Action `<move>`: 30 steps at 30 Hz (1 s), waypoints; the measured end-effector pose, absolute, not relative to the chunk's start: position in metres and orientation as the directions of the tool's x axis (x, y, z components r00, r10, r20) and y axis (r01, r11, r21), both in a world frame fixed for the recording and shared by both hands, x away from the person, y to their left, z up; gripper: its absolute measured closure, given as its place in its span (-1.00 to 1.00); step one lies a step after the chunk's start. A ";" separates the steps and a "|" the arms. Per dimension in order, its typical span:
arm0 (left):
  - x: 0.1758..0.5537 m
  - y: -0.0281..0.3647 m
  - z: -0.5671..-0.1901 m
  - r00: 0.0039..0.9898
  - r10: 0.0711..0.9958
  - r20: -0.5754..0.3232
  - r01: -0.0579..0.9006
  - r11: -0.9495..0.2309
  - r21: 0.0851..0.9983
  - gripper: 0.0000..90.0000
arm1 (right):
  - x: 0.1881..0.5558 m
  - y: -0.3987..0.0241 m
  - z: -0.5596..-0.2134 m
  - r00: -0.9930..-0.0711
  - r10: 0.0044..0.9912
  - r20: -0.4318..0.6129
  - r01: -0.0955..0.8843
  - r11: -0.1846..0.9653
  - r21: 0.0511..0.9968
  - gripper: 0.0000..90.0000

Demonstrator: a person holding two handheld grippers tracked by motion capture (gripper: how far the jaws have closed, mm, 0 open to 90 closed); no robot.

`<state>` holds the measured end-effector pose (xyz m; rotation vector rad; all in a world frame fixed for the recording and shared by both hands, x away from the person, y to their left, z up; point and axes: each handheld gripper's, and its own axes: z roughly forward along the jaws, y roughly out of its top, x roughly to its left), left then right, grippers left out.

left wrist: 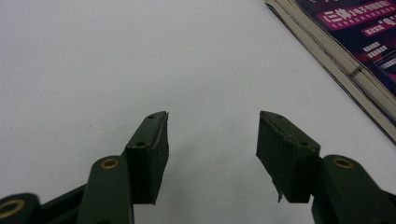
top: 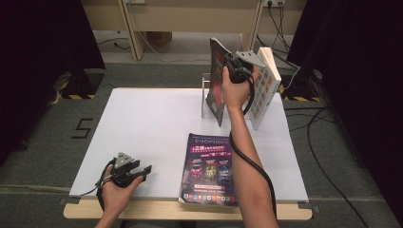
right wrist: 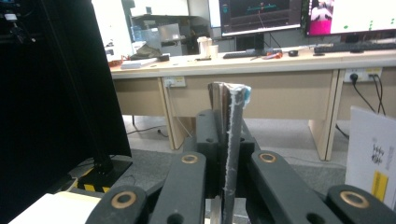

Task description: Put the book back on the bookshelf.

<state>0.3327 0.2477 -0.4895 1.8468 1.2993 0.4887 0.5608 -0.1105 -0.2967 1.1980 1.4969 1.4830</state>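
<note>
A right gripper (top: 236, 66) is pinching the top edge of a dark-covered book (top: 216, 80), holding it upright at a clear bookend (top: 205, 95) on the far side of the white table (top: 142, 123). The grip looks thin in the right gripper view, the jaws clamping only the book's upper edge (right wrist: 229, 130), so the volume may be at risk of swinging or slipping out and toppling against the white book (top: 264, 88) leaning just right of the bookend. The right forearm is reaching forward with the wrist raised. Well nearer than the bookend, the left gripper (top: 138, 170) is resting on the table, jaws spread and empty, beside a flat purple book (top: 209, 168).
</note>
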 end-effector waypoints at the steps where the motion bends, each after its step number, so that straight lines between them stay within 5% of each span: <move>1: 0.332 0.248 -0.489 0.398 0.908 -0.131 0.596 -0.147 0.789 -0.04 | 0.561 -0.111 -0.298 -0.323 0.938 0.124 0.125 -0.087 0.988 0.93; 30: 0.331 0.244 -0.488 0.405 0.905 -0.129 0.594 -0.153 0.790 -0.04 | 0.501 -0.127 -0.333 -0.315 0.947 0.065 0.196 -0.002 0.981 0.85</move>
